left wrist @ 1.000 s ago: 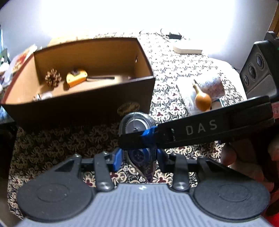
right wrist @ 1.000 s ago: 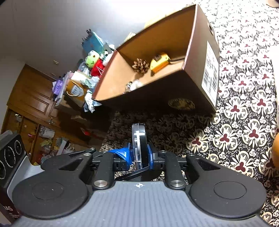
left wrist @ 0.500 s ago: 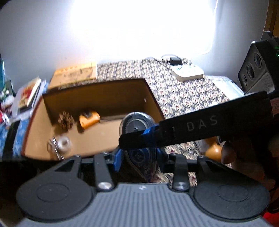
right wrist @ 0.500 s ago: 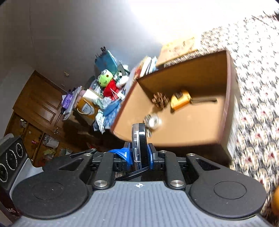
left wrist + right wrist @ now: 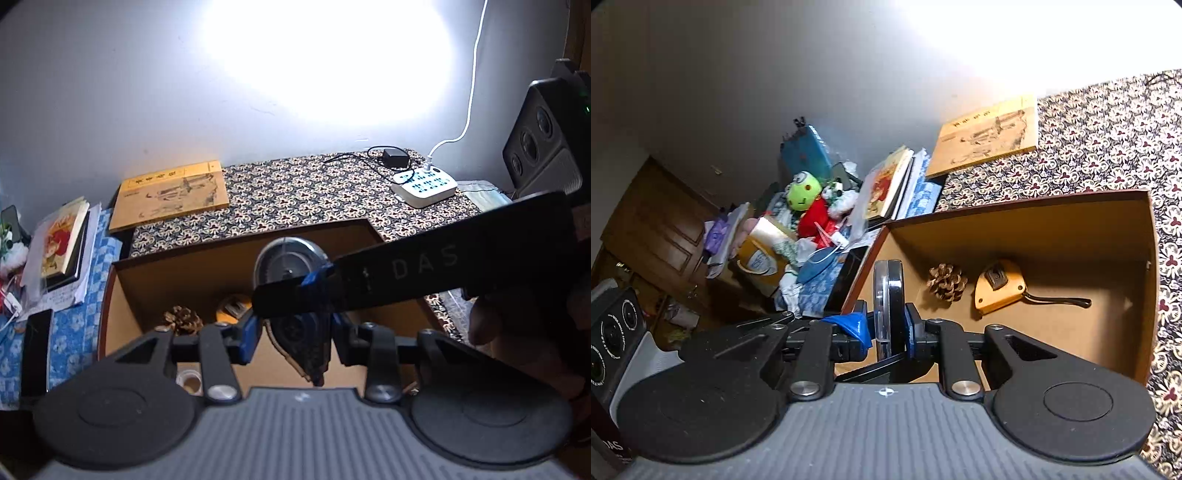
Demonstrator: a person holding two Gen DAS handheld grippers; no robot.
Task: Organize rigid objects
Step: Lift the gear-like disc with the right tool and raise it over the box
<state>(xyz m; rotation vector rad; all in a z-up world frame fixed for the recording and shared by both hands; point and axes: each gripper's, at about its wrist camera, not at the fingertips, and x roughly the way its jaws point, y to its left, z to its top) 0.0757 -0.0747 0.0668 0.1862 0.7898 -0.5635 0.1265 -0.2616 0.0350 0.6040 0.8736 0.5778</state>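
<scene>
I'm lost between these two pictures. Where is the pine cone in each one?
Left wrist: pine cone lies low and left of centre, in the box, just above the gripper.
Right wrist: pine cone sits mid-picture in the box.
Shared landmark: the yellow tape measure right beside it.

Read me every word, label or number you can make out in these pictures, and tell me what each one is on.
"DAS": white letters on the right gripper's black finger, left wrist view.
"DAS": sideways, at the right wrist view's bottom-left corner.
Yellow book: cover lettering too small to read.
Power strip: markings unreadable.
</scene>
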